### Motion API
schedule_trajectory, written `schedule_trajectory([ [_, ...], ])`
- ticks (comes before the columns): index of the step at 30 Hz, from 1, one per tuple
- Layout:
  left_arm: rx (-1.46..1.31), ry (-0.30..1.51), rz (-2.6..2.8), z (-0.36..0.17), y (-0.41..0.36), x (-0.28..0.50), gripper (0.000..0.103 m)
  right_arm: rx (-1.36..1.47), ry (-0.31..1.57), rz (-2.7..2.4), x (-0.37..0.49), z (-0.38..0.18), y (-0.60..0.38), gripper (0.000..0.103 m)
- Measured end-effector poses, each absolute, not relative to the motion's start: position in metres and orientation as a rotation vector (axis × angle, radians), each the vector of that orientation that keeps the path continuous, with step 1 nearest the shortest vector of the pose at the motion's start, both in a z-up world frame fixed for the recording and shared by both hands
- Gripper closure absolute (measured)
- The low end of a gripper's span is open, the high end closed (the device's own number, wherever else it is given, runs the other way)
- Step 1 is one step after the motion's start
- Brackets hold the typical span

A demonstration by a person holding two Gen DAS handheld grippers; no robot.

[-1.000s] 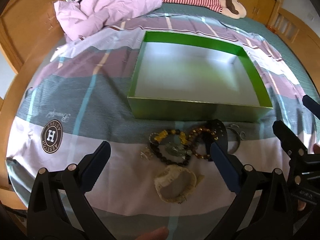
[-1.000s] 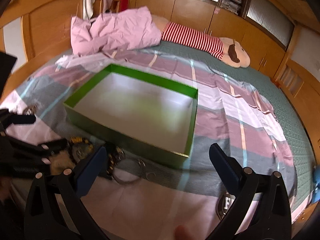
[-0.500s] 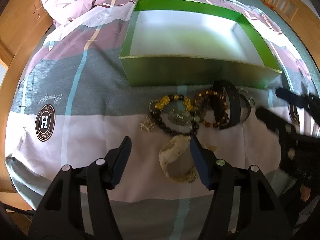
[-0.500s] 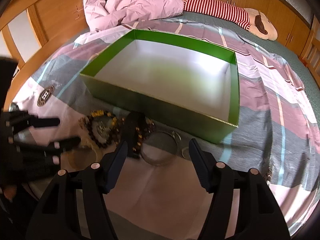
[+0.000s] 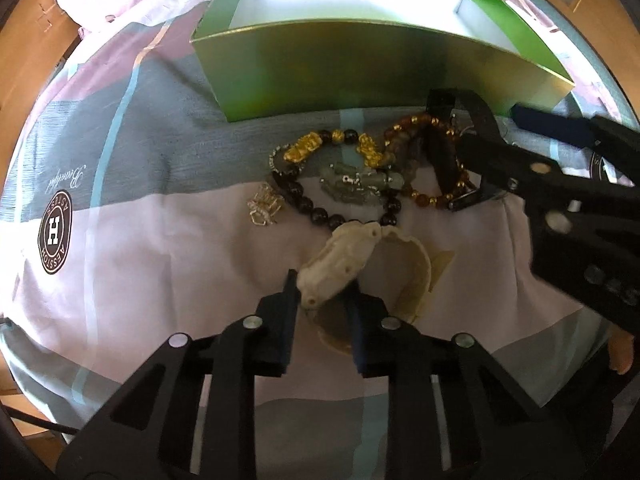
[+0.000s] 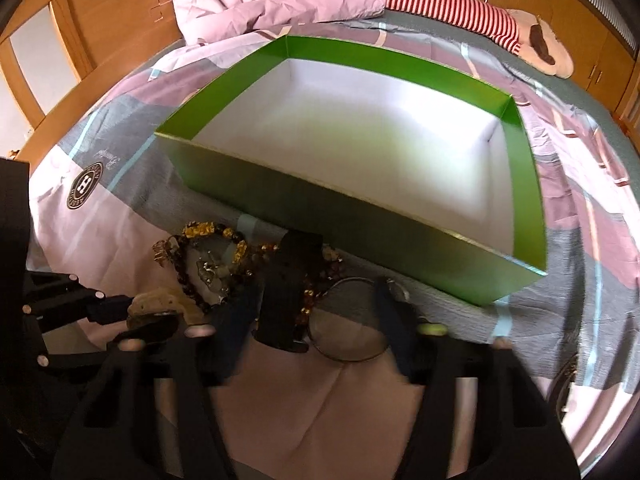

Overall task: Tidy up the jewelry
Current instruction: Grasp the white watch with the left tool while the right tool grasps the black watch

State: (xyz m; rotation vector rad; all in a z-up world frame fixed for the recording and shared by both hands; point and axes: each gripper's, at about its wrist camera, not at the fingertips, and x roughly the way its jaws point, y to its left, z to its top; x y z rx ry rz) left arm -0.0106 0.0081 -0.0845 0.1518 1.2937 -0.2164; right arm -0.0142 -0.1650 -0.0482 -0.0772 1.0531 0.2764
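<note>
- The left gripper (image 5: pixel 323 289) is built of matte black plastic: two angular arms with triangular cut-outs, each tapering to a flat finger.
- Its fingers (image 5: pixel 289 312) carry dark navy-blue pads on the inner faces.
- Round silver screw heads sit along each arm, two to a side, near the finger roots.
- The right gripper (image 6: pixel 316 318) has the same black frame, the same cut-outs and blue-padded fingers (image 6: pixel 390 320); its pale round fasteners look blurred.
- Seen from the left wrist camera, the right tool shows a row of small dark holes in its body.
- No sleeve or cable shows.
</note>
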Motion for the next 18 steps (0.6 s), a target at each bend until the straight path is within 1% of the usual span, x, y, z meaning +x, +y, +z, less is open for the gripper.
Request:
schedule_trajectory([
  [1, 0.139, 1.294, -0.221, -0.084, 0.011, -0.011, 0.082, -0.053, 1.070, 0.290, -0.013, -0.050, -0.166, 0.080],
  [2, 0.124, 1.295, -0.224, -0.084, 0.014, -0.011, 0.084, -0.032, 1.081, 0.293, -0.013, -0.051, -0.168, 0.082],
  [5, 0.066, 1.288, -0.221, -0.077, 0.025, -0.006, 0.085, -0.022, 1.066, 0.296, -0.017, -0.044, -0.172, 0.084],
  [10, -0.001, 1.237, -0.232, -0.051, 0.038, -0.006, 0.085, -0.033, 0.999, 0.307, -0.030, -0.020, -0.175, 0.084],
  [13, -0.001, 1.210, -0.227, -0.042, 0.038, -0.007, 0.084, -0.034, 0.960, 0.315, -0.037, -0.008, -0.176, 0.084],
  [18, 0.030, 1.204, -0.193, -0.041, 0.030, -0.005, 0.084, -0.003, 0.880, 0.326, -0.043, 0.010, -0.181, 0.085],
])
